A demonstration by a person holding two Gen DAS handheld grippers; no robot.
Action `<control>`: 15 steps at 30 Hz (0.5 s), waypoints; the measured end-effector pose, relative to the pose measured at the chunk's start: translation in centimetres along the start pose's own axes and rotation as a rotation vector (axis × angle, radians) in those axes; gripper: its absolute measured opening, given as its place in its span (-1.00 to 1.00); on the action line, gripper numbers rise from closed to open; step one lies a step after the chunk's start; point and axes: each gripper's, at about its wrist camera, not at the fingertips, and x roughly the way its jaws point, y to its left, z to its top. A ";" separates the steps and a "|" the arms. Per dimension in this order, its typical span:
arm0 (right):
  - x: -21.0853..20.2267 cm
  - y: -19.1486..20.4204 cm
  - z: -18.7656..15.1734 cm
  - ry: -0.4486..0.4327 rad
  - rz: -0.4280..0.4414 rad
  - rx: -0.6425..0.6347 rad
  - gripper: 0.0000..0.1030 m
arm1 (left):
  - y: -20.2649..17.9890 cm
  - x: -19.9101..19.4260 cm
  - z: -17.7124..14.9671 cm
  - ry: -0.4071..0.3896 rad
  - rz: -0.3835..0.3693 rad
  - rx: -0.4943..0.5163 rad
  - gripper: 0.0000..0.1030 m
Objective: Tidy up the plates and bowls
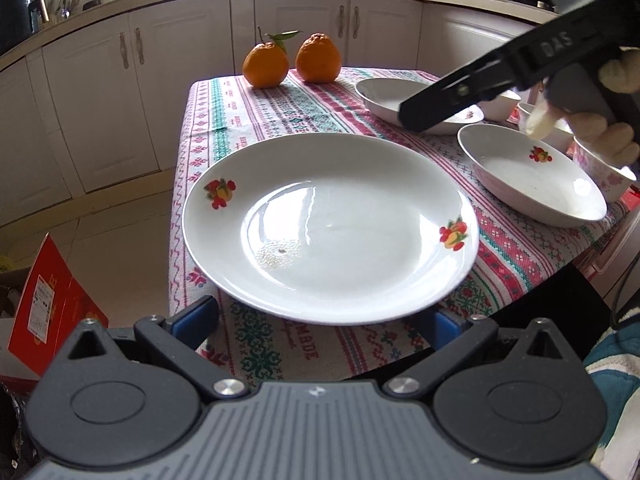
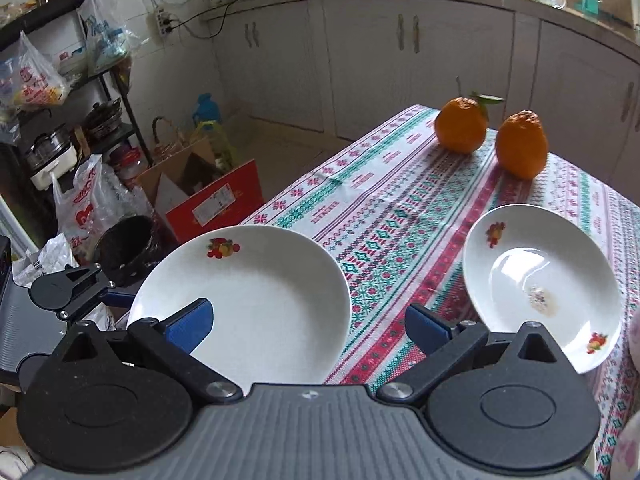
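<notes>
A large white plate with fruit motifs (image 1: 330,224) lies on the patterned tablecloth (image 1: 288,112) near the front edge; it also shows in the right wrist view (image 2: 256,296). My left gripper (image 1: 326,322) is open, its blue pads on either side of the plate's near rim. Two more white fruit-motif plates sit to the right, one near (image 1: 532,176) and one farther back (image 1: 384,96). My right gripper (image 2: 308,324) is open and empty, hovering above the table between the large plate and another plate (image 2: 540,284). A pink-flowered bowl (image 1: 604,172) stands at the right edge.
Two oranges (image 1: 266,65) (image 1: 319,58) stand at the far end of the table. More small bowls (image 1: 500,106) sit behind the right hand. A red cardboard box (image 2: 208,204) and bags are on the floor to the left. Kitchen cabinets (image 1: 120,92) line the back.
</notes>
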 end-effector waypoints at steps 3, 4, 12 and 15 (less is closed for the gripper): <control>1.4 -0.4 0.6 0.046 0.031 0.006 1.00 | 0.1 0.1 -0.1 -0.019 -0.008 0.011 1.00; 1.9 -0.5 0.8 0.061 0.043 0.006 1.00 | 0.1 0.0 -0.2 -0.026 -0.013 0.013 1.00; 5.5 -0.9 1.6 0.153 0.123 0.000 1.00 | 0.0 -0.3 -1.0 -0.075 -0.017 0.021 1.00; 6.4 -0.9 1.7 0.169 0.141 -0.009 1.00 | 0.1 -0.5 -1.3 -0.088 -0.024 0.025 1.00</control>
